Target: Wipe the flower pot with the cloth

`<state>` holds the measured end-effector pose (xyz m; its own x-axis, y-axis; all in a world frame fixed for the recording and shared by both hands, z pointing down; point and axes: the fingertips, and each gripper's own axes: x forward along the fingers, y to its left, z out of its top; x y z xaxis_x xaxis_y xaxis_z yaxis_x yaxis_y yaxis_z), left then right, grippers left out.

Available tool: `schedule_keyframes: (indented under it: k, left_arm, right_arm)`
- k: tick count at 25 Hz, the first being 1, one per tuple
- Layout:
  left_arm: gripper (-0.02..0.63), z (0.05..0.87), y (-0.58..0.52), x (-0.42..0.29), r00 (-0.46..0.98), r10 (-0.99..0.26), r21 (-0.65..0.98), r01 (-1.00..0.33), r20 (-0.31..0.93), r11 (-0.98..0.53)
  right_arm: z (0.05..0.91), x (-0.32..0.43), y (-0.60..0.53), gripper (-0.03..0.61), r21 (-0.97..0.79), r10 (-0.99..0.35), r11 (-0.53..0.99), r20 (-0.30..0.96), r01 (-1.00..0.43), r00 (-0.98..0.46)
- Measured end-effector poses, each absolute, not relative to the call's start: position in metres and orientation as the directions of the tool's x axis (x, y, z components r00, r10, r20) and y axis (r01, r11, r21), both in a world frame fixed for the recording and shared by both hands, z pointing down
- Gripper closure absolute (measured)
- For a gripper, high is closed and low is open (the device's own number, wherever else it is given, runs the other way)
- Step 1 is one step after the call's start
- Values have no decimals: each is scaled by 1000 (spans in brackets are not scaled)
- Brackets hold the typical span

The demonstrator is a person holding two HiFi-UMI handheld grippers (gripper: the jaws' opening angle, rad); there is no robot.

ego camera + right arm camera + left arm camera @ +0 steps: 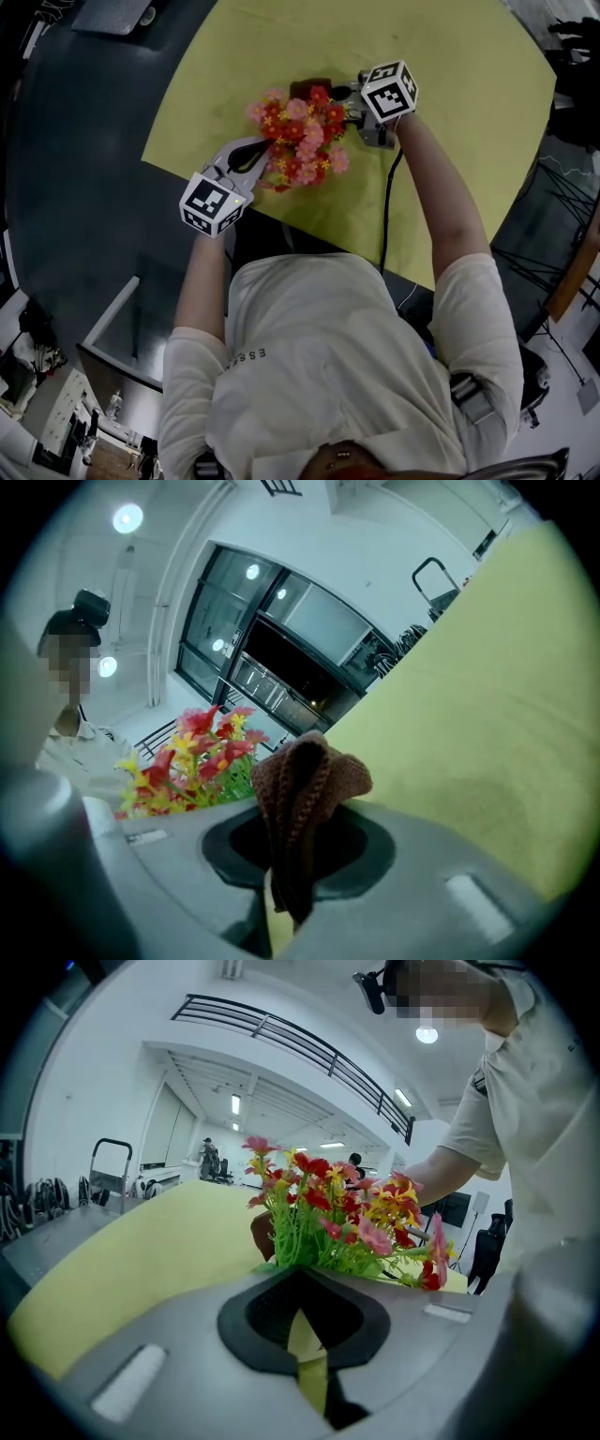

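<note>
The flower pot point(262, 1237) shows only as a brown patch behind green stems in the left gripper view, its base cut off by the gripper body. In the head view it is buried under its red, pink and yellow flowers point(300, 141). It stands on the yellow-green tablecloth point(450, 112), near the cloth's 7 o'clock edge. The left gripper point(302, 1321) reaches in at the flowers' 8 o'clock with its jaws together. A thin yellow-green strip shows in the slit, and I cannot tell whether it is tablecloth seen through the gap or something pinched. The right gripper point(292, 850), at the flowers' 2 o'clock, is clamped on the brown knitted cloth point(305, 775), which bunches above the jaws and blocks the view past them. No view settles whether cloth and pot touch. Small print on the person's shirt point(319, 375) begins "ESS"; the rest is too small to read. The marker cubes point(214, 202) carry black-and-white square patterns.
</note>
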<state>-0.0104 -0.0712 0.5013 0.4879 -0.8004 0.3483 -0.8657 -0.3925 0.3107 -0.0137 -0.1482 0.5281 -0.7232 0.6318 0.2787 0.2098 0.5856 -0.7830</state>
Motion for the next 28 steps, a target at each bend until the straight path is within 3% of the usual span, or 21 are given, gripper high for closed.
schedule_keyframes:
  k: [12,14,17,21,25,28]
  left_arm:
    - [600,502,-70,-15,470,-820,342,-868,326,-361]
    - [600,503,-68,-16,465,-819,338,-871,336,-356]
    - [600,503,-65,-25,437,-834,319,-886,337,-335]
    - [600,478,-72,-58,390,-883,318,-898,261,-303]
    - [600,452,-83,-69,406,-892,265,-899,201,-349]
    - [600,437,-93,-68,496,-852,236,-859,169,-454]
  right_arm:
    - [535,60,-140,518,-765,491,644,391,23,-779]
    - [533,71,-145,518,-714,370,698,431,-60,-823]
    - [520,89,-160,518,-604,77,758,458,-246,-886]
    - [493,110,-165,518,-478,-243,742,461,-470,-853]
    - [463,132,-152,518,-428,-437,679,418,-597,-796]
    - [446,142,-138,518,-408,-566,606,382,-682,-731]
